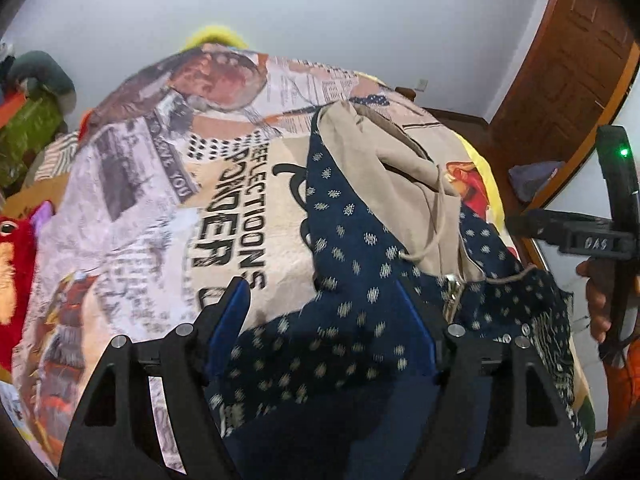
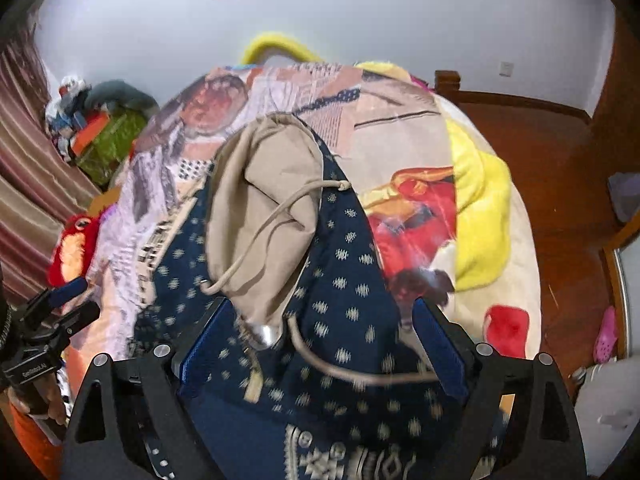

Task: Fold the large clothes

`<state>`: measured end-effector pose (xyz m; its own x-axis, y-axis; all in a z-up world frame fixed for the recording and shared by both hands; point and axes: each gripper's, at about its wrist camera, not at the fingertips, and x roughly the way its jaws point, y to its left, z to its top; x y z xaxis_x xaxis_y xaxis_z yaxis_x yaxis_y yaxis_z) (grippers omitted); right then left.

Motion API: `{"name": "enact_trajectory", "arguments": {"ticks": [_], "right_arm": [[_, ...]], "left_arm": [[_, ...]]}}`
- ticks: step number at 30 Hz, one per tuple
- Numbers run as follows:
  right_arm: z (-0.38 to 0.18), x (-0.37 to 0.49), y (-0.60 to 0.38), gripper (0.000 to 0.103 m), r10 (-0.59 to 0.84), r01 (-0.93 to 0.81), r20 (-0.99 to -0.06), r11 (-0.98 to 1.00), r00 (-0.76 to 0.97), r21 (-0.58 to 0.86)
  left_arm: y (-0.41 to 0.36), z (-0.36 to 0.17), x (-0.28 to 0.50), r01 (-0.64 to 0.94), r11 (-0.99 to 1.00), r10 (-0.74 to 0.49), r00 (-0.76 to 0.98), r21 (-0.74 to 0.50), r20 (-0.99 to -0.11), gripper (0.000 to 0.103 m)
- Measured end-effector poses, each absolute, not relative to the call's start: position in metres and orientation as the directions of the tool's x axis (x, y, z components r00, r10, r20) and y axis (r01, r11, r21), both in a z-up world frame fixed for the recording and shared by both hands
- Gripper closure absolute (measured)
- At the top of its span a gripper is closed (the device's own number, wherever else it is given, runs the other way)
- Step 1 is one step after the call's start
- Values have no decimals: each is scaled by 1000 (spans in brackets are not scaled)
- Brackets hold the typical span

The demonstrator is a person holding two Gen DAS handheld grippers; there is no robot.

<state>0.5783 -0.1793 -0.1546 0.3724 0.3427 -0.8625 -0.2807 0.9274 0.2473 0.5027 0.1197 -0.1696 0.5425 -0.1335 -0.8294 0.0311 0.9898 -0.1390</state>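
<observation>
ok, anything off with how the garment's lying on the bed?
Yes. The navy patterned jacket lies bunched, not flat: its beige-lined hood is flopped open across the body, and a drawstring trails loose between the right gripper fingers. Both grippers are open; left gripper hovers over the rumpled fabric.

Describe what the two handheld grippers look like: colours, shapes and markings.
Both the left gripper and right gripper have matte black angular frames with triangular cut-outs, silver pivot pins and blue finger pads. The right gripper's body carries embossed lettering and a green light.
</observation>
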Motion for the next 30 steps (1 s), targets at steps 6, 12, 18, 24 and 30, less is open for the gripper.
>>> {"name": "enact_trajectory", "arguments": {"ticks": [6, 12, 18, 24, 30], "right_arm": [[-201, 613, -152, 13, 280, -320, -901, 932, 331, 172], [-239, 645, -157, 13, 356, -203, -900, 928, 250, 311], [-249, 644, -152, 35, 444, -190, -862, 894, 244, 406], [-230, 628, -142, 81, 460, -263, -848, 880, 264, 395], [-201, 597, -142, 88, 481, -329, -827, 862, 291, 385]], "left_arm": [[112, -210, 542, -16, 986, -139, 472, -166, -871, 31], [111, -229, 561, -56, 976, -163, 469, -213, -868, 31], [86, -220, 568, 12, 977, -191, 489, -212, -851, 50], [77, -212, 559, 49, 985, -167, 485, -164, -859, 97], [83, -173, 527, 108, 978, -209, 509, -179, -835, 97]]}}
